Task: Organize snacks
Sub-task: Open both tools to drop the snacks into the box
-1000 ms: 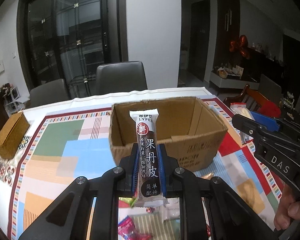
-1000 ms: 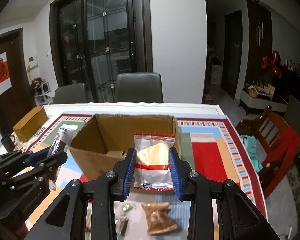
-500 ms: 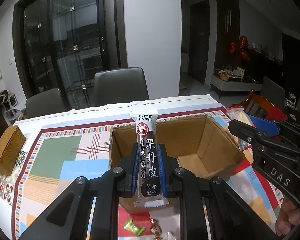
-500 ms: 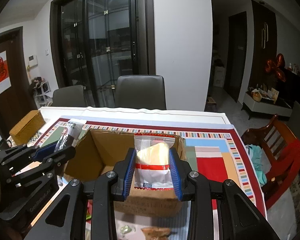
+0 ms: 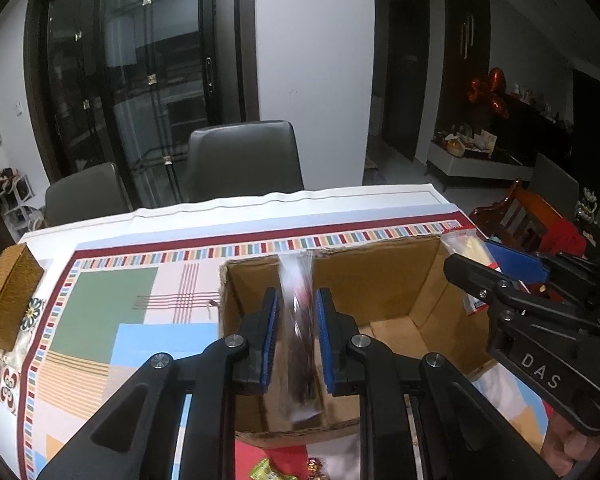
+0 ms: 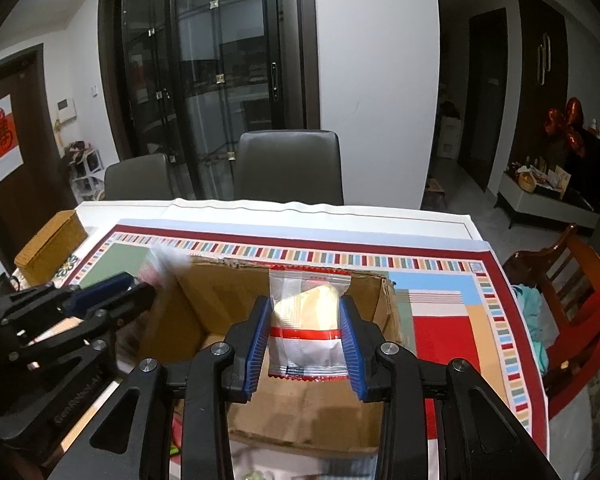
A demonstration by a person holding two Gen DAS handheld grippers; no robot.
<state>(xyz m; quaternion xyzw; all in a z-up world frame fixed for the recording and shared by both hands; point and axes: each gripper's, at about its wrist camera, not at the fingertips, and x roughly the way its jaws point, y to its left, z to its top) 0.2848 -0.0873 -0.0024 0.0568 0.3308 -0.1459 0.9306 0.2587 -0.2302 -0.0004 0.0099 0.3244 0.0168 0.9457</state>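
Both grippers are over the box (image 5: 400,280) now, each with a snack between its fingers. The left gripper (image 5: 296,344) has the bar (image 5: 298,320), a long dark wrapped stick, standing upright in the gap, but it is smeared with blur and there is daylight on both sides of it; the fingers have just been opening, so my read is that the bar is loose and dropping into the box. The right gripper (image 6: 306,340) carries the packet (image 6: 306,328), a clear pouch with a pale cake inside and a red band, hanging above the open box; its fingers have also just been easing apart, and they sit right at the packet's edges, so I cannot tell if they are pressing on it or not. In the left view the right gripper shows at the right edge, over the box's far corner. These will handle as light, crinkly film packs: slippery skin, soft filling in the packet that would squash under a hard pinch, the bar probably firmer along its length. Best hold is across the middle of the wrapper, not the thin sealed ends. More sweets (image 5: 266,470) lie on the desk (image 5: 100,308) in front of the box, waiting.
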